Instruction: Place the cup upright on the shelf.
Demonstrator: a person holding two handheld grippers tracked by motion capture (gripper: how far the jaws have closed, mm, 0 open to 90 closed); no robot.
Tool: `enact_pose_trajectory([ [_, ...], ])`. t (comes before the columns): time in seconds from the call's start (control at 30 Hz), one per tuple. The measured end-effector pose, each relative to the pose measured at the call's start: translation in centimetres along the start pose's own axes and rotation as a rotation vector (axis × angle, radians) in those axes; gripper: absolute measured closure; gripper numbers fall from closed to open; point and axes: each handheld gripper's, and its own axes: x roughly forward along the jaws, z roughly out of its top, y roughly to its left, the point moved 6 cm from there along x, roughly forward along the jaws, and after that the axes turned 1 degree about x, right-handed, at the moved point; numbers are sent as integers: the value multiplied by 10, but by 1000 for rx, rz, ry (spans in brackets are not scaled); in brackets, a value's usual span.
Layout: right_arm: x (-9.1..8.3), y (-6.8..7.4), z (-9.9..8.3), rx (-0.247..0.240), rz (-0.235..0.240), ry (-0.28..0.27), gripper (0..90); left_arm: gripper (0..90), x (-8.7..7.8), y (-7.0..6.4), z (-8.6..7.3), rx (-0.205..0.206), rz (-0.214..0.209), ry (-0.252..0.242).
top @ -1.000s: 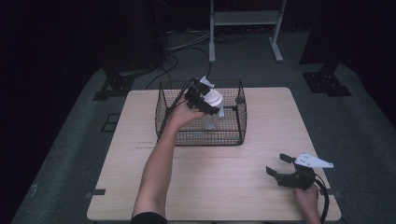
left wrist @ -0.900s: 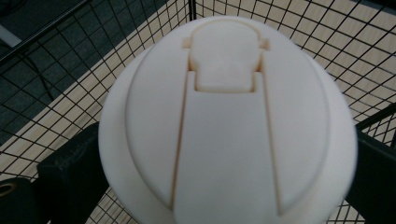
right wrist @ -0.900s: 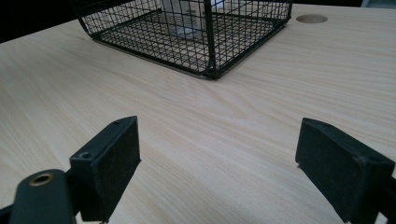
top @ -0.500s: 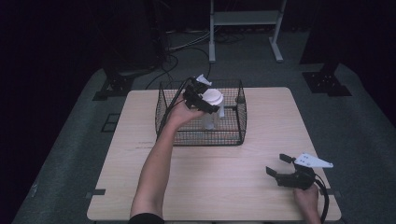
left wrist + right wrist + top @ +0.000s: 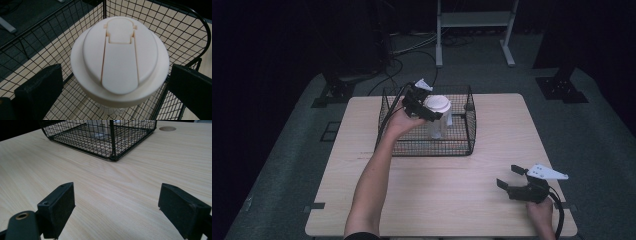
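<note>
The left gripper (image 5: 428, 109) has its jaws spread to either side of the cup (image 5: 439, 116), level with the wide cream lid (image 5: 119, 58). In the left gripper view each black jaw stands just off the lid's rim, with a thin gap showing on both sides, so the jaws flank the lid rather than pinch it. The lid has a raised oval top with a long flip tab running down its middle. Below the rim a little of the clear cup body shows.

The cup stands upright inside the black wire basket (image 5: 469, 131), near the middle of its floor, and its lid rises above the basket's top edge. The left hand (image 5: 401, 121) reaches over the basket's left wall from the near side, and the forearm runs back down across the bench (image 5: 492, 150) toward the bottom of the high view. A cable trails from this gripper over the basket's far left corner.

The right gripper (image 5: 508, 179) is well apart from the basket, low over the near right part of the bench. Its jaws are spread wide with nothing between them; in the right gripper view only bare pale wood lies in the gap, and the basket's near corner (image 5: 113, 157) sits farther off. A round hole (image 5: 167, 128) marks the bench beyond that corner.
</note>
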Motion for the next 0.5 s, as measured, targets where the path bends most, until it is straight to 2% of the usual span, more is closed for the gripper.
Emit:
enact_pose_trajectory([
  [0.13,0,0,0,-1,0,0,128,0,-6,-1,-2,4,3,-14],
  [0.5,0,0,0,-3,-7,4,128,0,-27,3,-25,-26,17,-46],
])
